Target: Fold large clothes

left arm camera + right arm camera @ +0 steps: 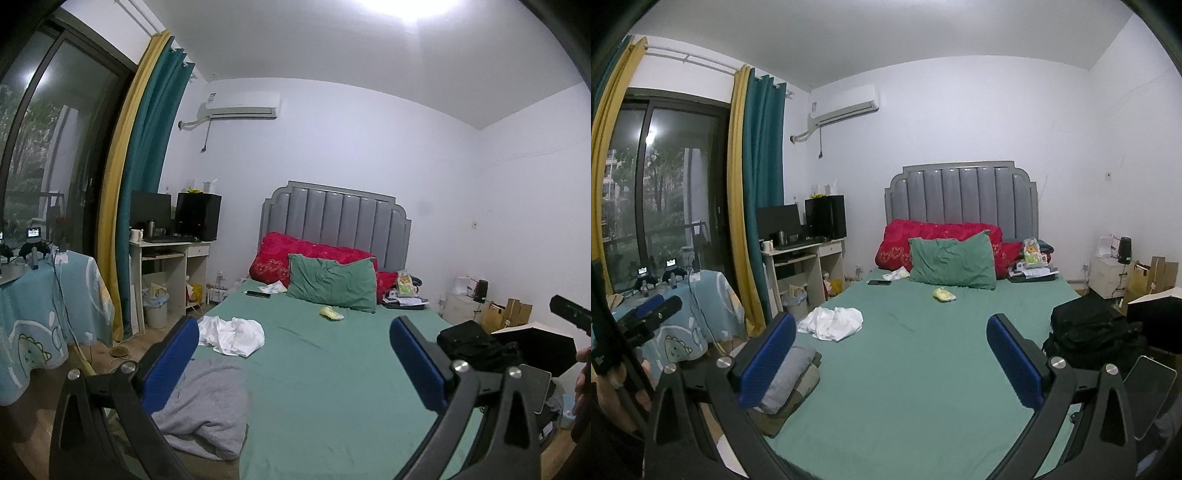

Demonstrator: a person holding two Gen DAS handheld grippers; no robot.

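A crumpled white garment (234, 335) lies on the green bed sheet (332, 387) near the bed's left edge; it also shows in the right wrist view (833, 322). A folded grey garment (207, 410) lies at the bed's near left corner, also seen in the right wrist view (785, 380). My left gripper (295, 362) is open and empty, held above the foot of the bed. My right gripper (892, 360) is open and empty, also above the foot of the bed. Neither touches any cloth.
A green pillow (332, 282) and a red pillow (295, 254) lean on the grey headboard. A phone (258, 294) and a small yellow item (331, 313) lie on the sheet. A black bag (1089, 332) sits at the bed's right edge. A cloth-covered table (44, 306) stands left.
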